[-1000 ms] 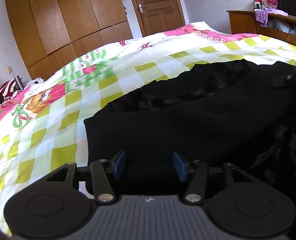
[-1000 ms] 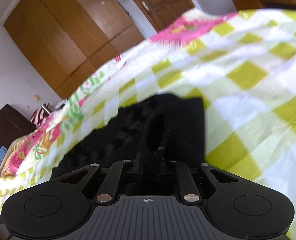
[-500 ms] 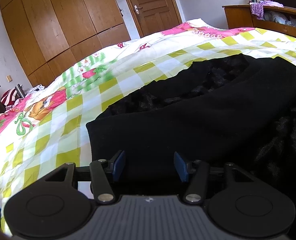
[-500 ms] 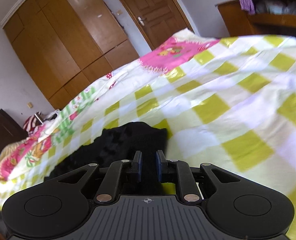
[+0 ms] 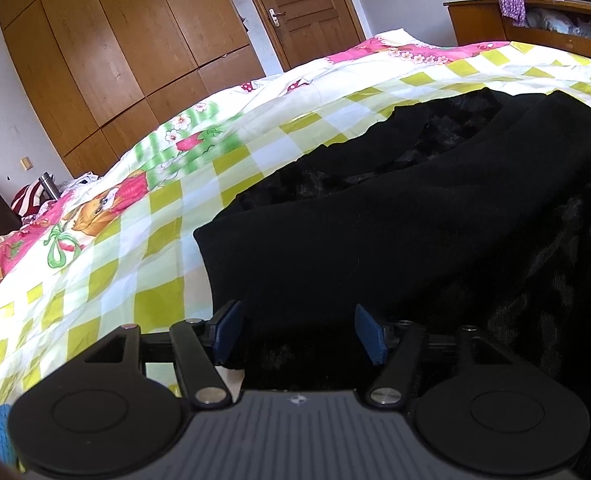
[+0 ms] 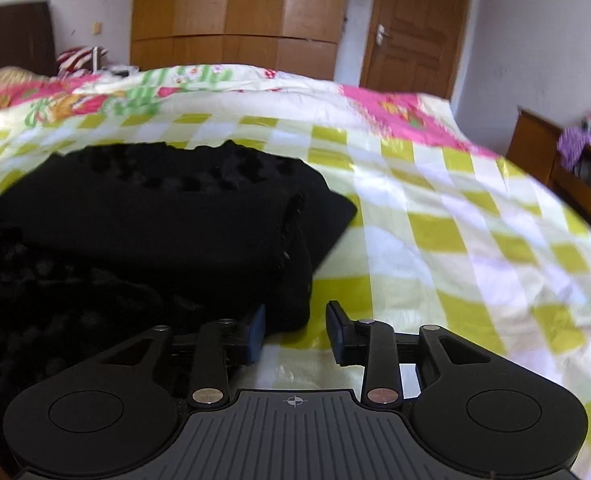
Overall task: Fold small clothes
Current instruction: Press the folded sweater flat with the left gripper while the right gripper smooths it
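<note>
Black garment (image 5: 395, 232) folded on bed w/ green-check quilt (image 5: 135, 248), left tool (image 5: 297, 330) wide open, pads (image 5: 369, 334) either side of garment's near edge, right tool (image 6: 295, 334) open, nothing held, just beside garment's (image 6: 167, 220) right corner

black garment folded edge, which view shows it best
The right wrist view: the black garment shows its folded top layer and right corner whole against the checked bedsheet. The left wrist view sits close, so the garment fills the frame and runs off its right edge.
</note>
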The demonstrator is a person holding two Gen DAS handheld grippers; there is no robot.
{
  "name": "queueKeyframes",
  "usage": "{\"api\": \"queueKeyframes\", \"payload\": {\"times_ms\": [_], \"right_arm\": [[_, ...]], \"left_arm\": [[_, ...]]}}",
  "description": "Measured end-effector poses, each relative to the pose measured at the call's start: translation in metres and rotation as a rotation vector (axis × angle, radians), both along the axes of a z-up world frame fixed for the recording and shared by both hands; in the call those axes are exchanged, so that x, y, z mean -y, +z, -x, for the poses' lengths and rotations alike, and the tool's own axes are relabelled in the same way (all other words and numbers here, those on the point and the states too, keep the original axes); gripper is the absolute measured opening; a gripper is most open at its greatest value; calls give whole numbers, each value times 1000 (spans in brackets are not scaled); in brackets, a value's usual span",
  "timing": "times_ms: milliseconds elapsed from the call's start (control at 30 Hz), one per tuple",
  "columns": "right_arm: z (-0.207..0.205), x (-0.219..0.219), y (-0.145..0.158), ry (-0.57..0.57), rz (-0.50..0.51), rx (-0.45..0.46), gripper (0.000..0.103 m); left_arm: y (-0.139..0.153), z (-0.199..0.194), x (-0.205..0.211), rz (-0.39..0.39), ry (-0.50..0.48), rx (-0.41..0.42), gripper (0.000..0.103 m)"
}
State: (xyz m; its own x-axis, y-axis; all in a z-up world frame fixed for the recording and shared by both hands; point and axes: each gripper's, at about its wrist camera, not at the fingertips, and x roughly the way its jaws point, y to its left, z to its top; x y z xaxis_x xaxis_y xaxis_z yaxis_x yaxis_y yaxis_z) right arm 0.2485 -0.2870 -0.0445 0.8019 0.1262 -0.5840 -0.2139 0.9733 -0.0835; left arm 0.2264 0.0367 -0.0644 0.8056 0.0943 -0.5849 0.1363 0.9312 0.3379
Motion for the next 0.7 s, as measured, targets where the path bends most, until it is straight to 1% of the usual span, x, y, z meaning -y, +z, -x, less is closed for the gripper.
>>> {"api": "queueKeyframes", "payload": {"times_ms": [67,133,167,200,233,267,333,367,467,500,567,633,700], "right_arm": [[-2,7,-1,-15,-79,-8,33],[-9,6,-4,-9,-124,-16,32],[-13,5,-6,-5,-137,-22,31],[-16,5,-6,-11,-148,-31,22],[-17,5,-5,-20,-156,-43,18],[-15,6,0,-19,-164,-41,18],[-6,6,10,-14,-132,-3,16],[-4,5,12,-11,-109,-3,16],[-15,-4,0,-19,-23,-68,17],[-15,-8,0,-16,2,-65,19],[-13,-11,8,-23,7,-50,20],[-5,-10,18,-41,10,-13,21],[8,-14,24,-41,57,30,26]], "left_arm": [[-3,2,0,1,4,2,76],[-2,3,0,7,9,4,76],[-2,4,-1,11,11,5,76],[-1,5,-3,14,16,6,76],[-1,6,-5,13,23,6,76],[-2,7,-8,11,30,3,76],[-7,9,-13,6,49,-5,76],[-10,9,-16,14,58,-11,77],[-9,12,-22,49,76,-13,77],[-8,13,-23,46,77,-8,77],[-6,17,-24,33,74,3,77],[-6,19,-29,27,76,8,77],[-4,21,-35,38,84,11,77]]}}
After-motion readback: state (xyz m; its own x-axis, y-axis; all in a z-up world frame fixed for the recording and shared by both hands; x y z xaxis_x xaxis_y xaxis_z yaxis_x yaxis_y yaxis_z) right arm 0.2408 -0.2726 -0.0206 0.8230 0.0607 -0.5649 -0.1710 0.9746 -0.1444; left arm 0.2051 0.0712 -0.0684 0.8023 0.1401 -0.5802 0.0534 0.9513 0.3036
